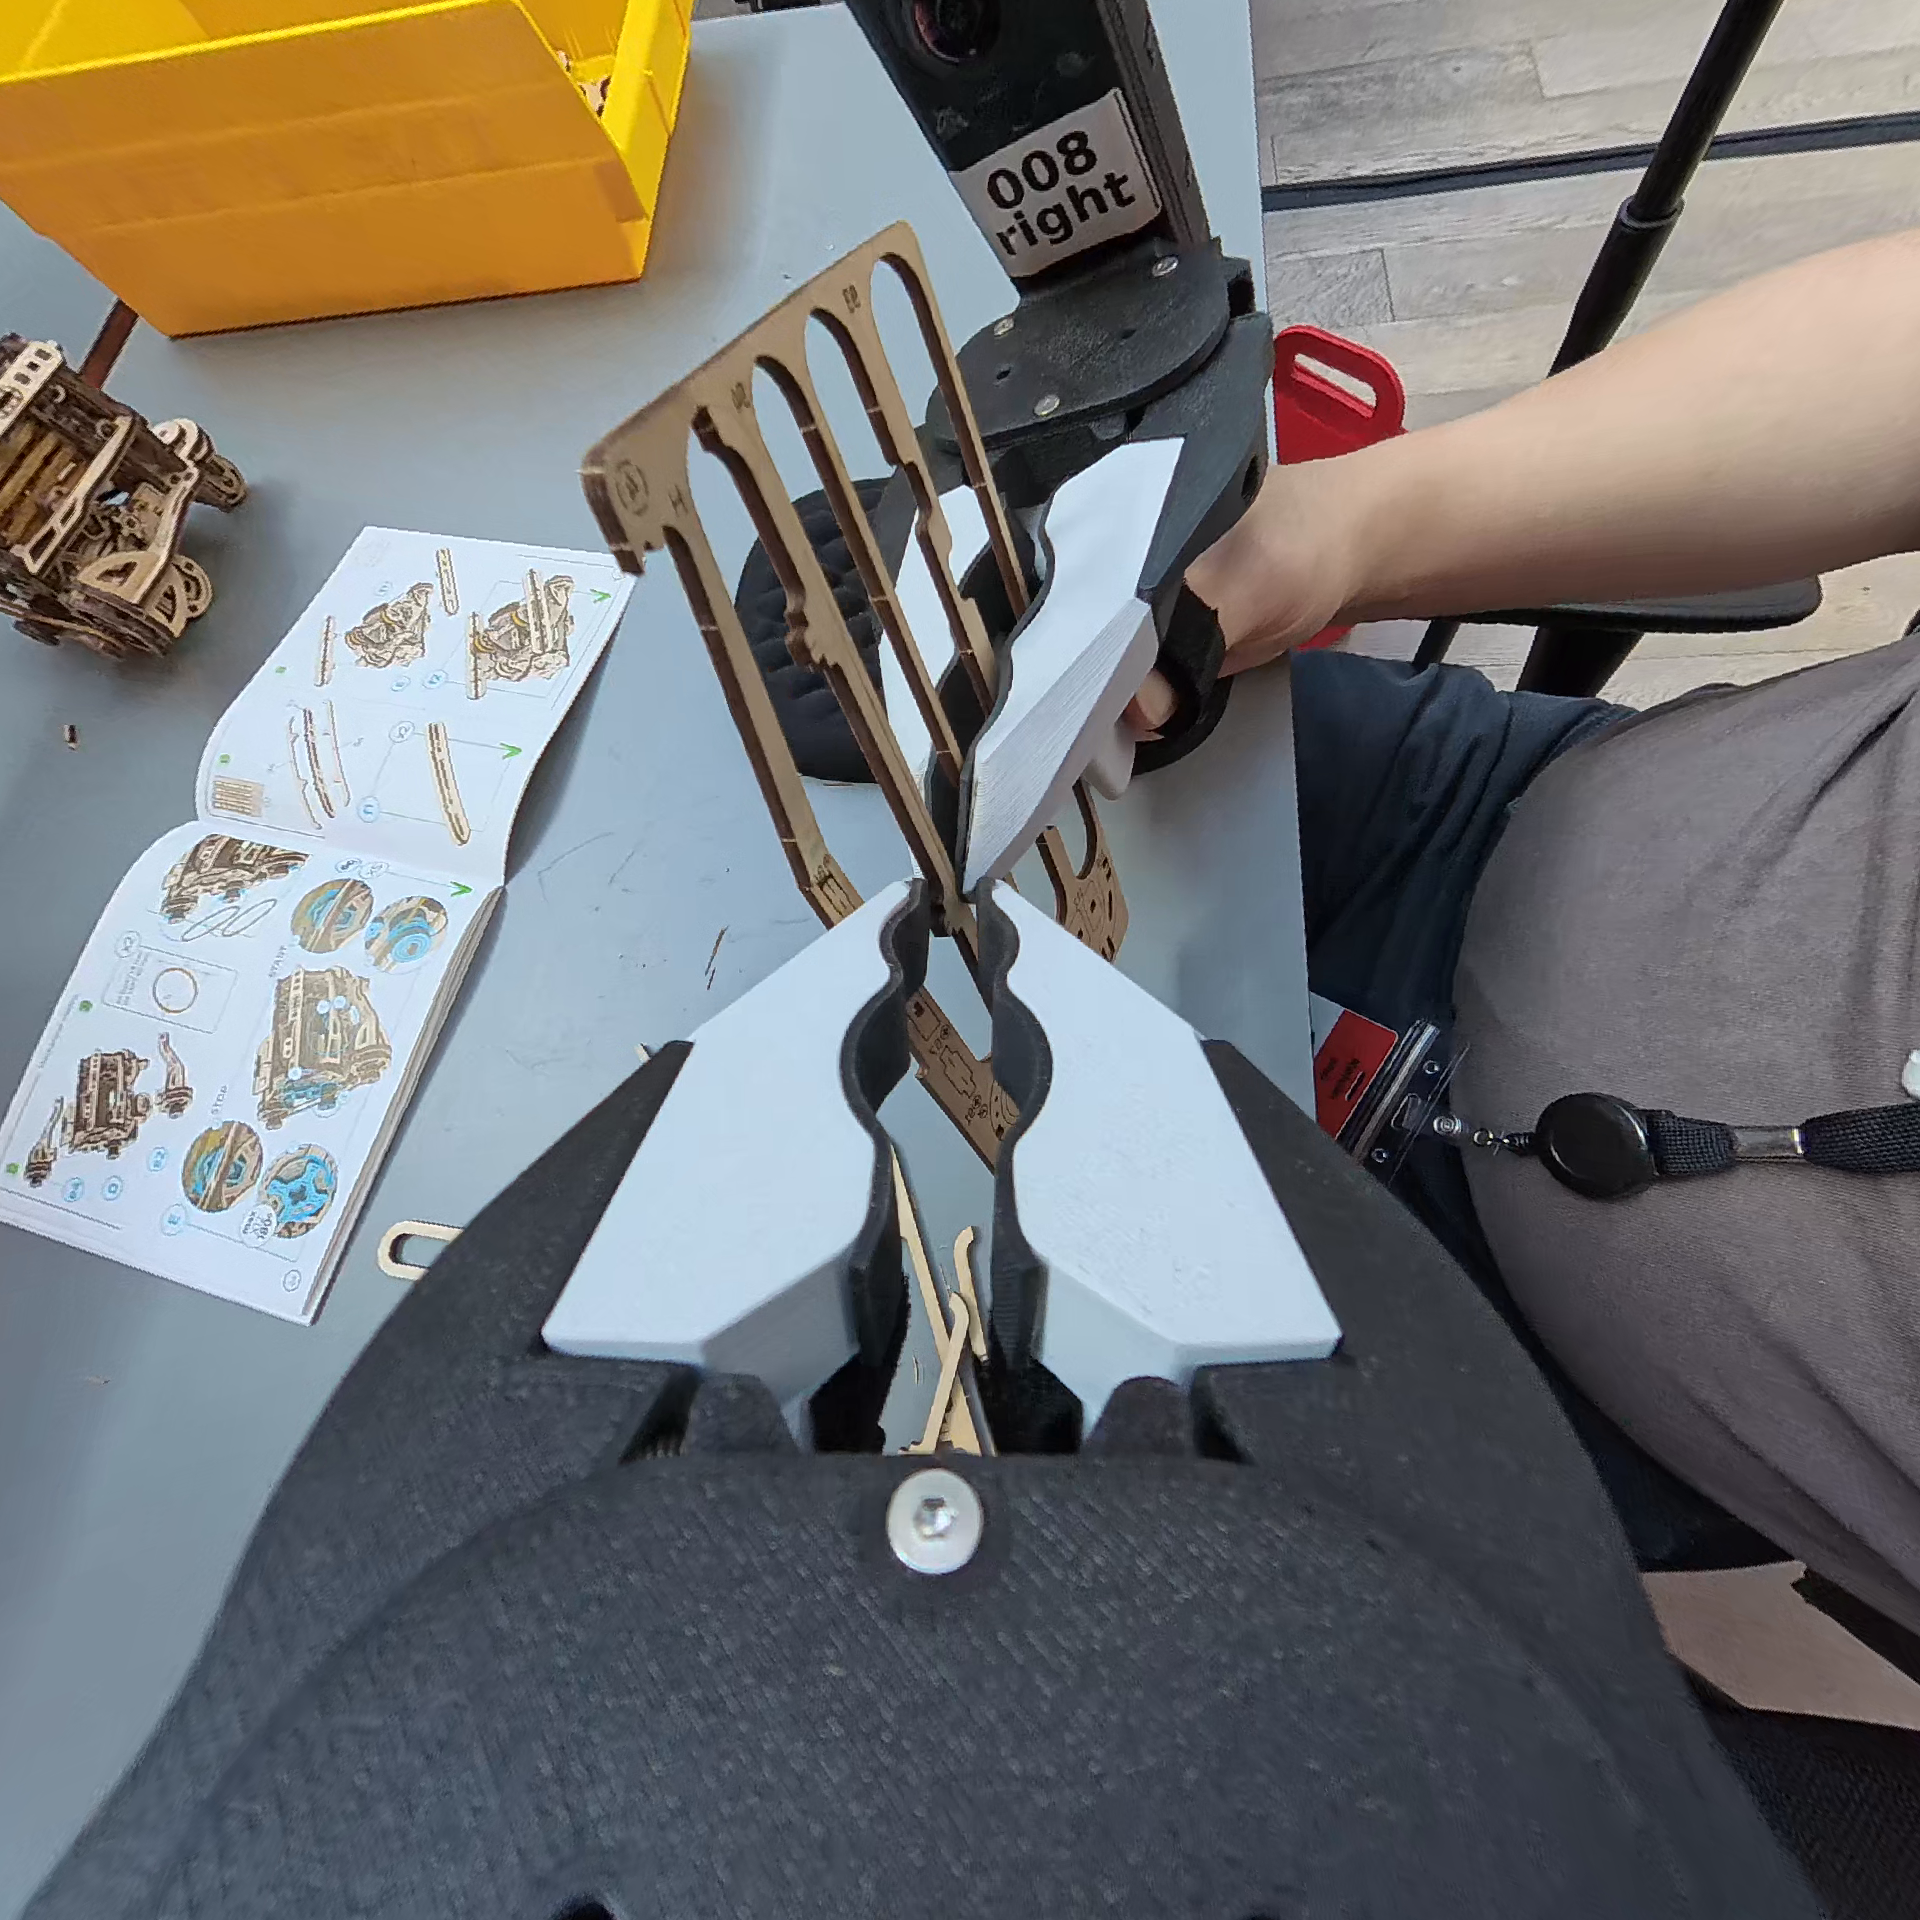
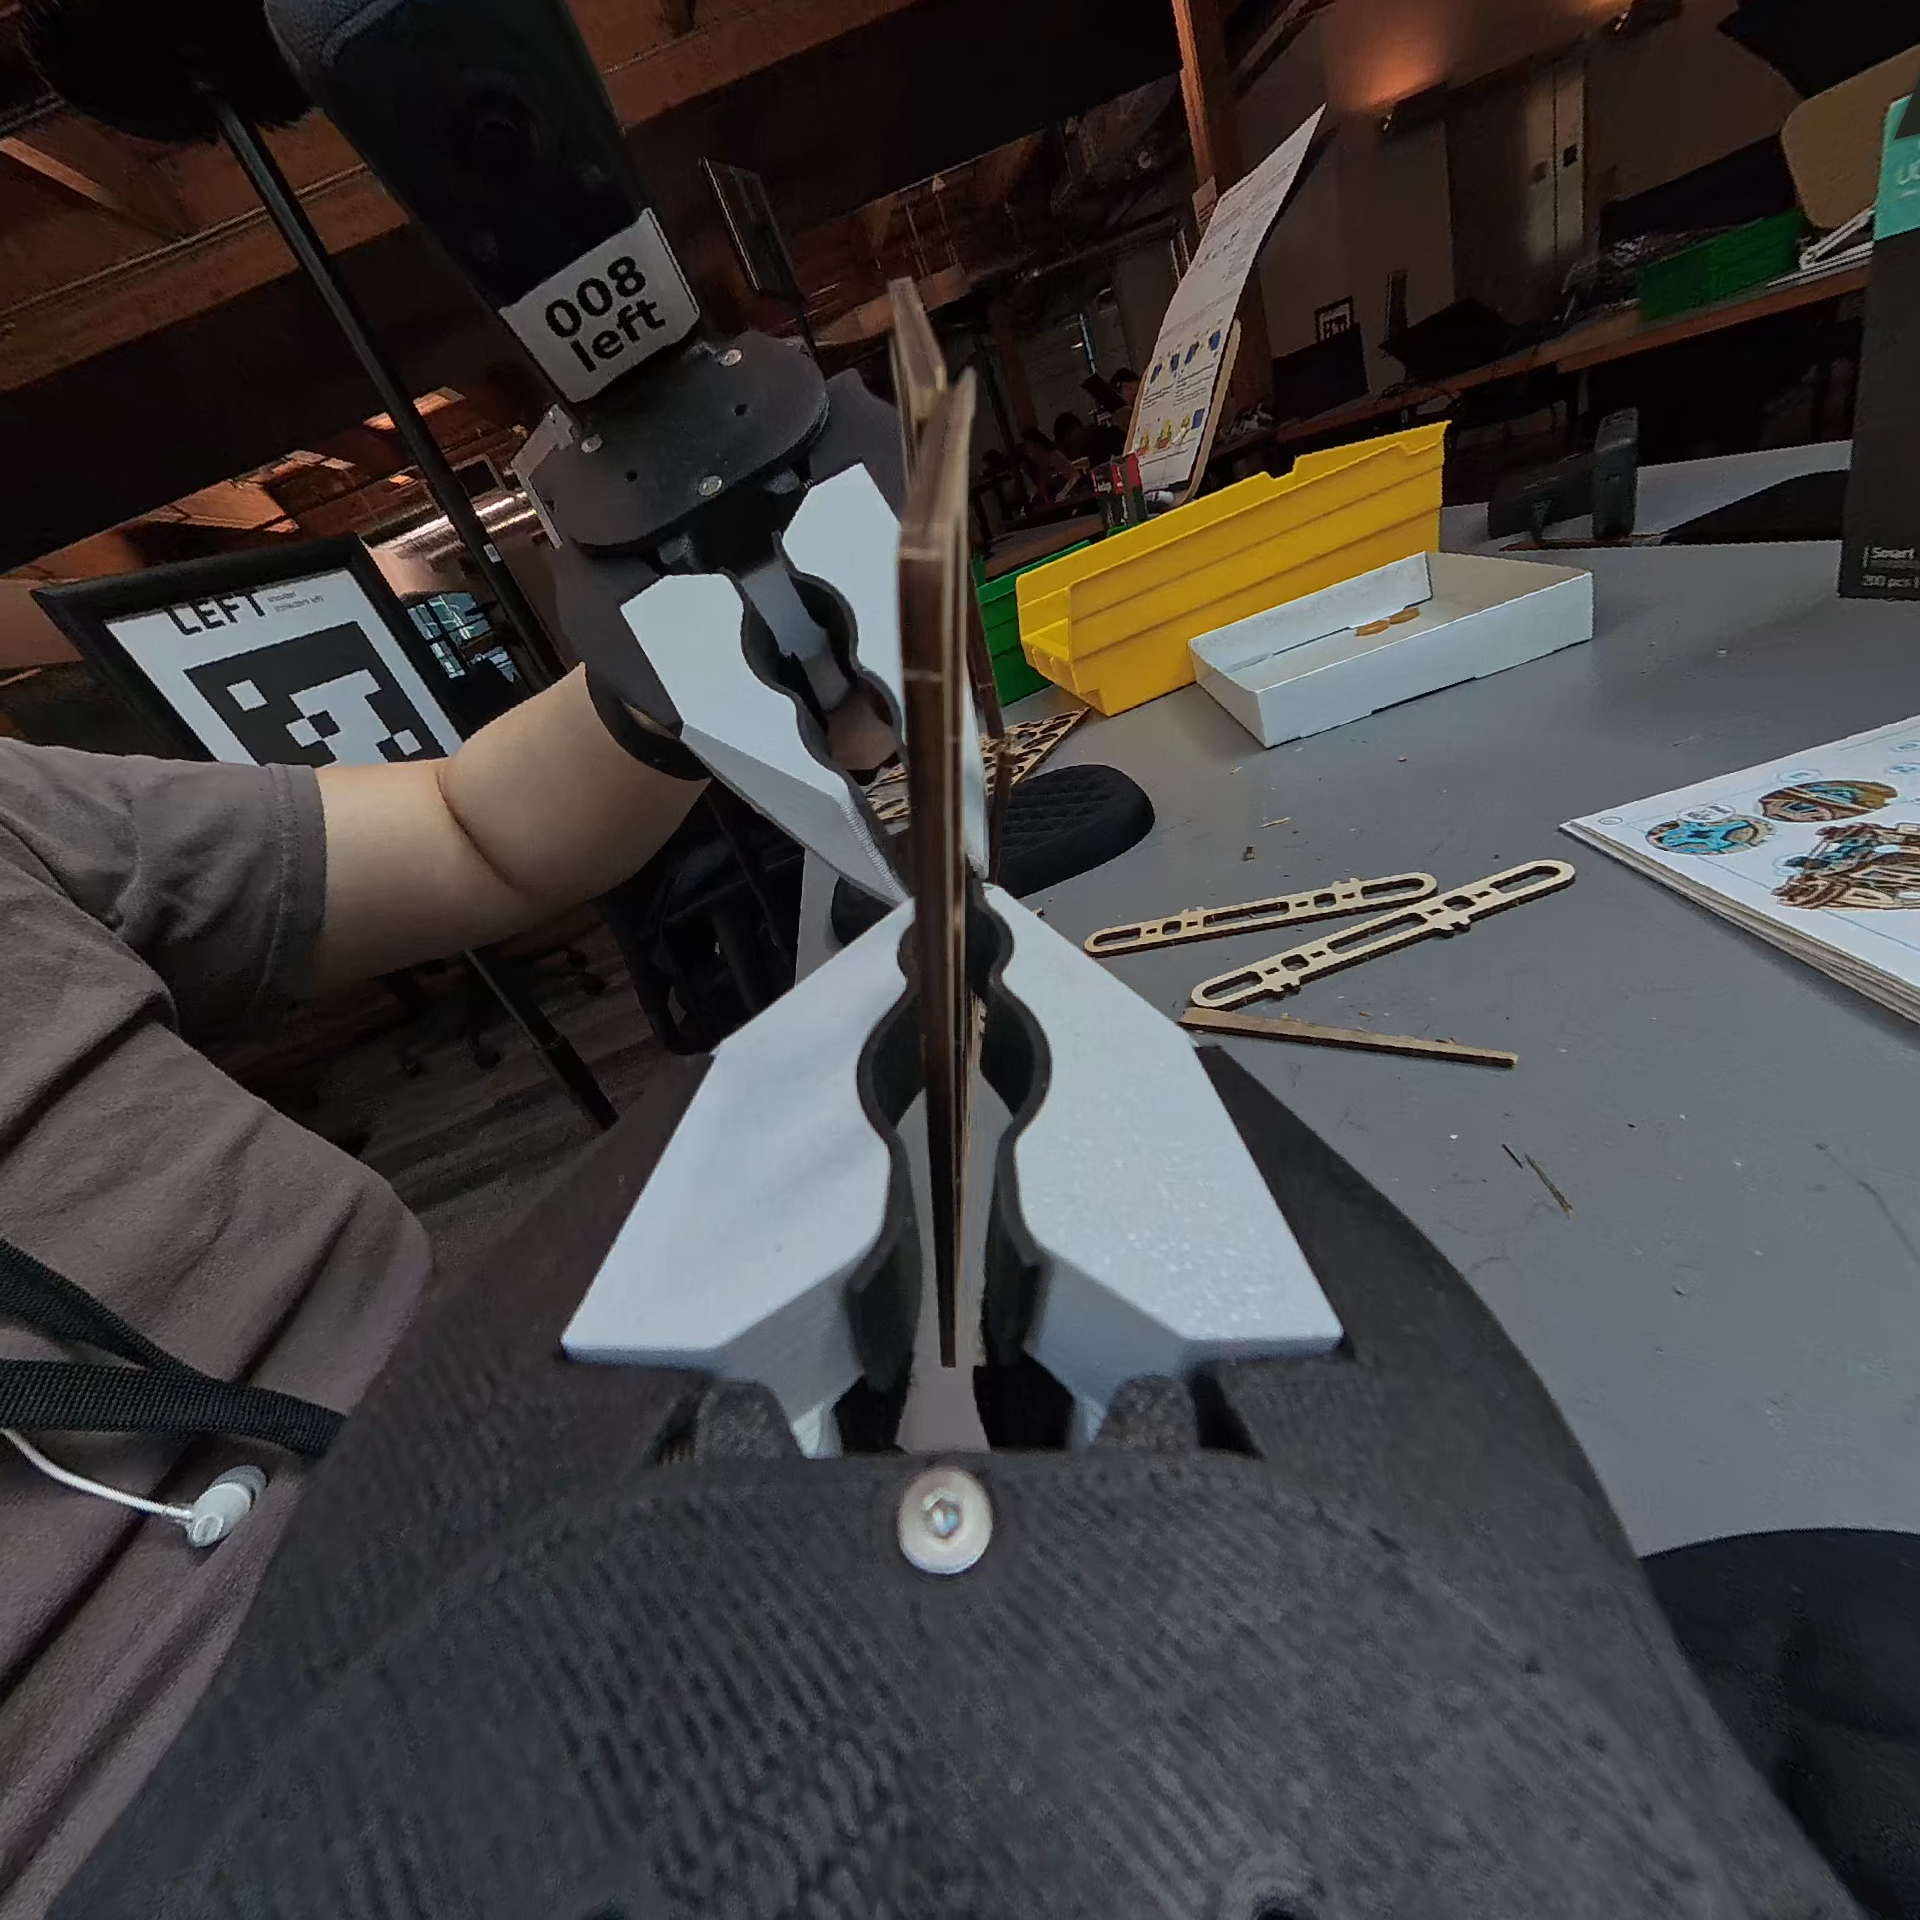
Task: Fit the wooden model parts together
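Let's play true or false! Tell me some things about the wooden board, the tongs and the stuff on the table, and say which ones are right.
1. Both tongs pinch the same wooden parts sheet. True: the left tongs and right tongs each grip it, meeting near its lower end.
2. The sheet lies flat on the table. False: it is held up in the air, above the grey table.
3. The instruction booklet is closed. False: it lies open, showing pictures.
4. A yellow bin sits on the table. True.
5. Two loose slotted wooden strips lie on the table. True.
6. The partly built wooden model is inside the yellow bin. False: it stands on the table beside the bin.
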### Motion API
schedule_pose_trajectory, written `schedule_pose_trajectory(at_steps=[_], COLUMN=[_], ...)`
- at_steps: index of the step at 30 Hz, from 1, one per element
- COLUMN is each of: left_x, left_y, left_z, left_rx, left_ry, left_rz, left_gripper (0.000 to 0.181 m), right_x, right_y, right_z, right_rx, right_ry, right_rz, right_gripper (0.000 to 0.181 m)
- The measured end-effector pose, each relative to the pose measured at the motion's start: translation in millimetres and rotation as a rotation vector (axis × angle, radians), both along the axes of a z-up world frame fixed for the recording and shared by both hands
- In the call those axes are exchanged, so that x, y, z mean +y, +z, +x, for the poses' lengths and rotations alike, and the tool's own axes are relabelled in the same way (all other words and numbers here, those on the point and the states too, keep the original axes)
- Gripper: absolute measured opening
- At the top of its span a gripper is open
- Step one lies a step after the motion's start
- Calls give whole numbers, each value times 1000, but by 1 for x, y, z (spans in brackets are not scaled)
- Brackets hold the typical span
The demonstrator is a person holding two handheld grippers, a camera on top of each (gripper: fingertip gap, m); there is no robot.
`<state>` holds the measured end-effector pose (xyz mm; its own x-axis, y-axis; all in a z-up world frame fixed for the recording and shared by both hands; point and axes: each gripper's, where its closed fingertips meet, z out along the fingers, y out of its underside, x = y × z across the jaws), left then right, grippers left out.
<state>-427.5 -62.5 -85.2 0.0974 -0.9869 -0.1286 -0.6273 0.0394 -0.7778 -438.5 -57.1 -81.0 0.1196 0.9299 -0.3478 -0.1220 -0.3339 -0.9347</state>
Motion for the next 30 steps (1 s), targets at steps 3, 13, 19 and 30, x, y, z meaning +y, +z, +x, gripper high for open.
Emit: schedule_pose_trajectory(at_steps=[3,13,19,30], left_x=[1,4,8,11], left_y=[-2,-10,-15,-20], left_z=[-3,-7,-7,-12], left_rx=[3,-133,-207,-235], left_ry=[27,115,135,220], left_rz=[13,-64,-77,48], left_gripper=[3,2,6,1], right_x=[1,4,8,11], right_y=[-3,-12,-17,-24], right_z=[-2,-7,-8,-11], right_rx=[-18,-77,-109,-152], right_ry=[-2,-4,-32,-49], right_rz=[-3,-34,-43,-60], right_gripper=[0,0,0,0])
